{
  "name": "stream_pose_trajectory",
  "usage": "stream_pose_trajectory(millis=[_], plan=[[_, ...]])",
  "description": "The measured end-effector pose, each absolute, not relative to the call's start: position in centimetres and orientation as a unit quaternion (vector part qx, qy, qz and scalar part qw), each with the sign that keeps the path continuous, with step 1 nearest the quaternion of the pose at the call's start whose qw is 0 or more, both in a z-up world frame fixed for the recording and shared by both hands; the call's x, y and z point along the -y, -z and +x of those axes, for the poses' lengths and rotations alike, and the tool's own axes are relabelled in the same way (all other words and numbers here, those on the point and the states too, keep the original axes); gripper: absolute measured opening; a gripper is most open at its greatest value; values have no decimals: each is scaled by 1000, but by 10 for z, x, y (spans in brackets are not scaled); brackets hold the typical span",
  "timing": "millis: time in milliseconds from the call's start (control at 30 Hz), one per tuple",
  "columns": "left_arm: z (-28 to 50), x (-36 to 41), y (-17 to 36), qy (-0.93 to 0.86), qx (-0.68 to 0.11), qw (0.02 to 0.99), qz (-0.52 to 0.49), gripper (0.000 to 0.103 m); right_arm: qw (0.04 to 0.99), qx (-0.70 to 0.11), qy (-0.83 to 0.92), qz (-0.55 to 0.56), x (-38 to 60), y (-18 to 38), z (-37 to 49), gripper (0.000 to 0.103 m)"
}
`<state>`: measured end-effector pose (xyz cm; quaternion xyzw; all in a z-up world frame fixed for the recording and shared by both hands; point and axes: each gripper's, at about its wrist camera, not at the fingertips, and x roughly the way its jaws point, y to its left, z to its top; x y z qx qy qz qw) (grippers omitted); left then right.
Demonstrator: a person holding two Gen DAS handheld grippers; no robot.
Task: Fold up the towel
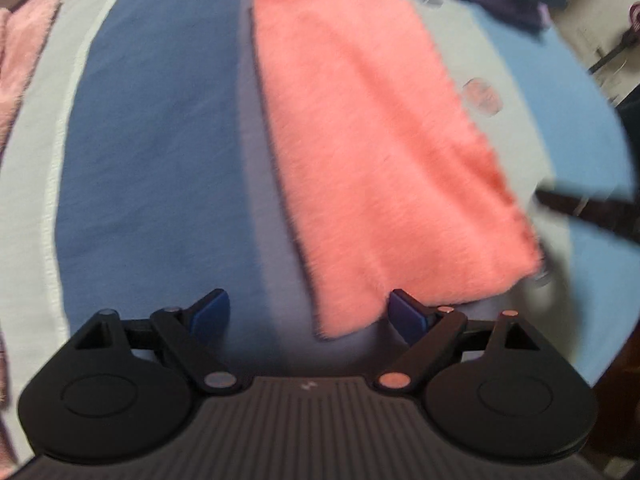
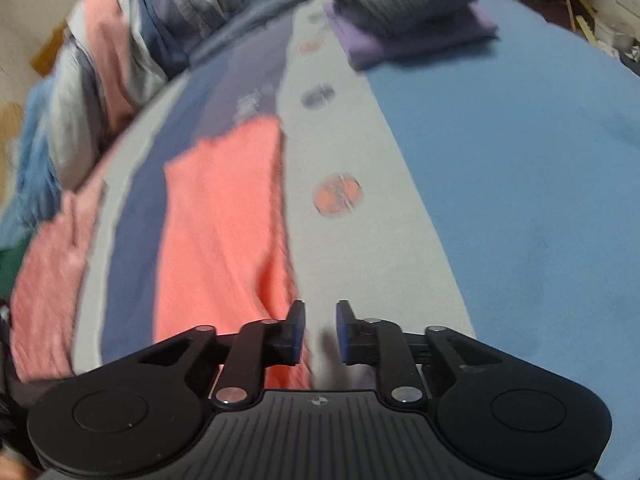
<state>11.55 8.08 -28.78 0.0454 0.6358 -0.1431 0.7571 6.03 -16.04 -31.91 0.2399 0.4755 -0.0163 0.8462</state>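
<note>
Coral towel [image 1: 384,152]: lies flat on the striped bedspread [image 1: 152,152] as a long narrow rectangle, near corner between the fingers of the left gripper [image 1: 310,312], which stands wide and holds nothing. Right gripper [image 2: 320,332]: narrow gap, empty, over the grey stripe just beside the towel's long edge. Stage, as judged: the strip fits either a half-done fold or a finished one; blur hides its layers. Beyond: grey and purple folded stack [image 2: 404,8], paler pink cloth [image 2: 48,272].
</note>
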Motion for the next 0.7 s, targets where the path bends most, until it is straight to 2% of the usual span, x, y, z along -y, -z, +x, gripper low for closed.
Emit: stream_pose_trajectory(millis=[67,167,233,267,367,467,533,633,667,700], plan=[[112,-88,286,140,-636,758,41,89,858,-462,-15,225,151,318,71,30],[103,-93,269,149,-617,772,33,89,864,-470,-56,174,132,324,89,29],[99,-93,254,162,-600,783,27,89,856,-480,-52,186,131,332,98,14],[98,-92,249,171,-593,787,21,90,852,-485,-50,192,131,336,102,2],[98,-84,239,197,-573,796,2,94,849,-490,-36,195,139,338,105,2],[102,-74,250,196,-572,797,5,94,848,-492,-20,194,149,337,105,2],[104,-71,260,174,-582,794,10,94,850,-491,-15,191,154,336,108,6],[106,-74,274,141,-602,786,10,94,867,-466,-44,171,154,323,131,22],[104,-77,276,133,-607,783,8,94,872,-458,-54,165,154,318,138,36],[102,-80,279,125,-612,781,5,94,877,-449,-63,158,154,314,146,46]])
